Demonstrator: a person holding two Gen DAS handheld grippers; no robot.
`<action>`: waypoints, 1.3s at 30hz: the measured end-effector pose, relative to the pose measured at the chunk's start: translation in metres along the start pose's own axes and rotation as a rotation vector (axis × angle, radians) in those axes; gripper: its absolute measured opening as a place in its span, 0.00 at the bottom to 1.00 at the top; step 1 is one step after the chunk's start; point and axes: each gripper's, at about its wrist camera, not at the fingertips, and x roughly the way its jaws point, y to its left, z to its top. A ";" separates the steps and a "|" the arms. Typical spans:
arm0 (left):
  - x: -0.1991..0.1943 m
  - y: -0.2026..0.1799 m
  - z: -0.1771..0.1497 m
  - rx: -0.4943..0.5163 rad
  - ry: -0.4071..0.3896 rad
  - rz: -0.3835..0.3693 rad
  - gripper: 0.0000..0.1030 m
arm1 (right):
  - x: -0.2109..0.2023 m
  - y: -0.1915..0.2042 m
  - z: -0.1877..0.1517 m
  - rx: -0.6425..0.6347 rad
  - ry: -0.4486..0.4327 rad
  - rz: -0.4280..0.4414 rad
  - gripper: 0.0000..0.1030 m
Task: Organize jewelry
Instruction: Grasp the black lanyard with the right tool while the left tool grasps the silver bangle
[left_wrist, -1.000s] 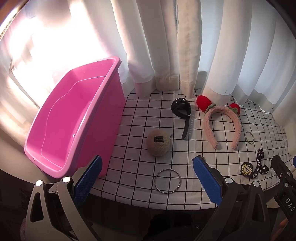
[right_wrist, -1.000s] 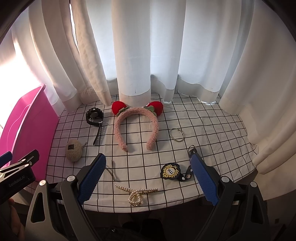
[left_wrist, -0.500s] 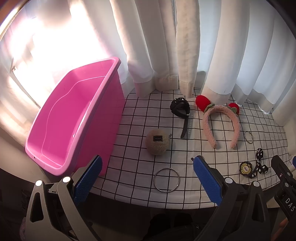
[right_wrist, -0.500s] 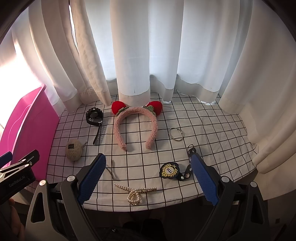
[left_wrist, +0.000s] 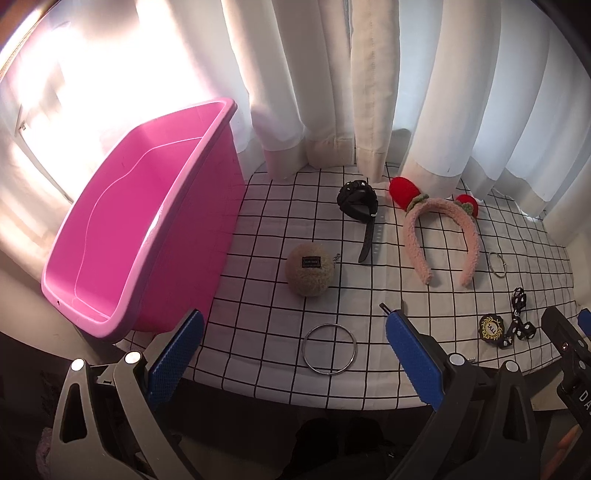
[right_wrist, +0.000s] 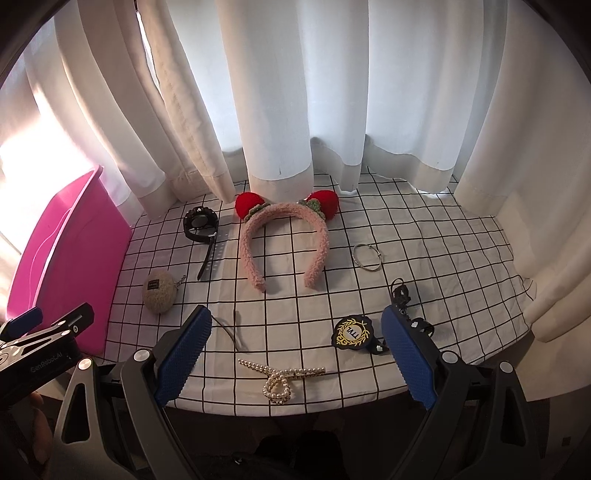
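An empty pink bin (left_wrist: 122, 236) stands at the table's left; it also shows in the right wrist view (right_wrist: 70, 258). On the checked cloth lie a pink headband with red ears (right_wrist: 284, 236), a black watch (right_wrist: 201, 225), a fuzzy beige ball keychain (left_wrist: 309, 269), a large metal ring (left_wrist: 328, 349), a small thin ring (right_wrist: 365, 257), a black-and-gold badge with strap (right_wrist: 352, 332) and a pearl hair clip (right_wrist: 280, 378). My left gripper (left_wrist: 295, 354) is open and empty above the front edge, near the large ring. My right gripper (right_wrist: 295, 354) is open and empty above the pearl clip.
White curtains (right_wrist: 280, 92) hang along the back and right of the table. The table's front edge (left_wrist: 295, 395) runs just ahead of both grippers. The right gripper's body shows at the right of the left wrist view (left_wrist: 569, 354).
Both views have shifted very slightly, with the objects a little higher in frame. No object has moved, and both grippers stay open.
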 end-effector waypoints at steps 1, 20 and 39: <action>0.003 0.001 0.000 -0.001 0.005 0.005 0.94 | 0.003 -0.002 -0.001 0.002 0.006 0.002 0.86; 0.124 -0.031 -0.055 0.020 0.187 -0.052 0.94 | 0.092 -0.079 -0.035 0.035 0.128 -0.029 0.86; 0.176 -0.030 -0.067 -0.058 0.217 -0.048 0.95 | 0.154 -0.117 -0.045 0.073 0.193 -0.104 0.86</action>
